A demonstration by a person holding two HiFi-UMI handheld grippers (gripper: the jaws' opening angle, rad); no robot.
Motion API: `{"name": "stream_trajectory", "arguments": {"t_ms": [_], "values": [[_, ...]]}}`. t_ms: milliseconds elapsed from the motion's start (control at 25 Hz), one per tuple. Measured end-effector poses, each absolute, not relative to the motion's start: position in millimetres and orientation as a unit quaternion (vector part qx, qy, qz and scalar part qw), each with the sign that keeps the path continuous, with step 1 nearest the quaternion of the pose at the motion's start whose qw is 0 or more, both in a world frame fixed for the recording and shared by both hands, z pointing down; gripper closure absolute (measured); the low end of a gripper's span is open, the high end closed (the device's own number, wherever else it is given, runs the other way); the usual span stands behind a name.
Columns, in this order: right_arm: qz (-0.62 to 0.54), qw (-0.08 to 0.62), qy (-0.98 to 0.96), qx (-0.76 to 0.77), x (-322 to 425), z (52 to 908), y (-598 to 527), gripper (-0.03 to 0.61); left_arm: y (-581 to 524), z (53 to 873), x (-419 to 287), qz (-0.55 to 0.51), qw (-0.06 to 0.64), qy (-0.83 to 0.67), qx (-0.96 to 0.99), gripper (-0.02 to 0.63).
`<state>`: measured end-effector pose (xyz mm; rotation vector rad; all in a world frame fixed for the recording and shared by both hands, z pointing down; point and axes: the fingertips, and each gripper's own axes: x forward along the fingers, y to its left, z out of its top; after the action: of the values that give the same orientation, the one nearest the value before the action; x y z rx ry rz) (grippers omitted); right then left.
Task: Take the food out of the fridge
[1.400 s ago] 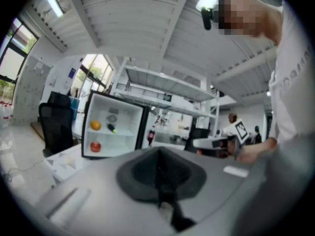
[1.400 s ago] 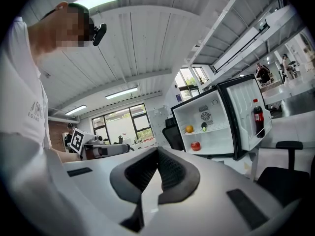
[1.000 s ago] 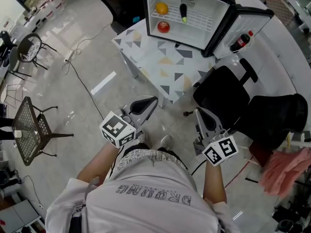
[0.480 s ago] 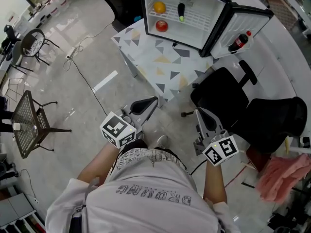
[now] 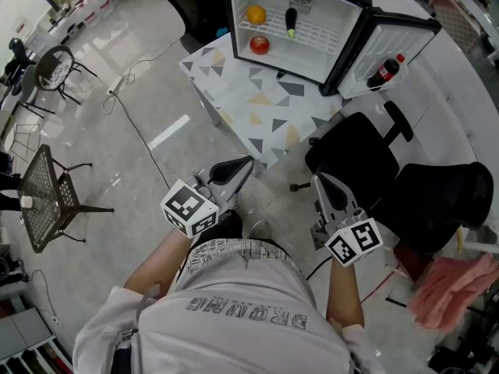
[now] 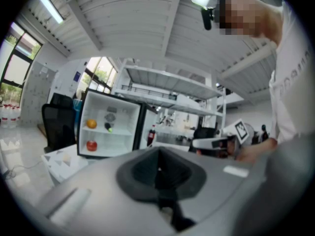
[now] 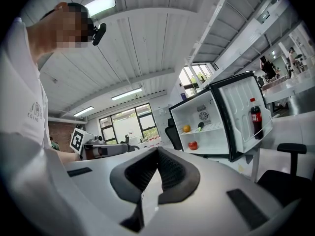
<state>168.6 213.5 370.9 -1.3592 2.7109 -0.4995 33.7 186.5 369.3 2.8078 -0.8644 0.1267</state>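
Note:
The small fridge [image 5: 234,22] stands open on a patterned table [image 5: 257,100]. Inside are an orange [image 5: 256,13], a dark eggplant [image 5: 291,22] and a red fruit [image 5: 260,45]; a cola bottle [image 5: 386,70] sits in the door. My left gripper [image 5: 248,162] and right gripper [image 5: 320,179] are held at waist height, well short of the table, both shut and empty. The left gripper view shows the orange [image 6: 91,124] and red fruit [image 6: 91,145] far beyond its jaws. The right gripper view shows the red fruit [image 7: 193,145] and bottle [image 7: 255,118].
A black office chair [image 5: 355,158] stands just right of the table, between me and the fridge door. A dark seat or bag [image 5: 440,193] and pink cloth [image 5: 452,275] lie at the right. A mesh chair [image 5: 47,201] and a floor cable [image 5: 132,123] are at the left.
The room slides slightly in the head view as the person shifts their feet with both grippers. Both grippers keep their pose and stay shut and empty.

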Motion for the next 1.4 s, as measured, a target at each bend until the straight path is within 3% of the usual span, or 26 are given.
{"name": "stream_trajectory", "arguments": {"t_ms": [1400], "values": [[-0.186,-0.004,0.865,-0.467,97.6,398.4,18.9,0.578,-12.9,406.4,-42.2,0.042,0.143,-0.275,0.95,0.607]]}}
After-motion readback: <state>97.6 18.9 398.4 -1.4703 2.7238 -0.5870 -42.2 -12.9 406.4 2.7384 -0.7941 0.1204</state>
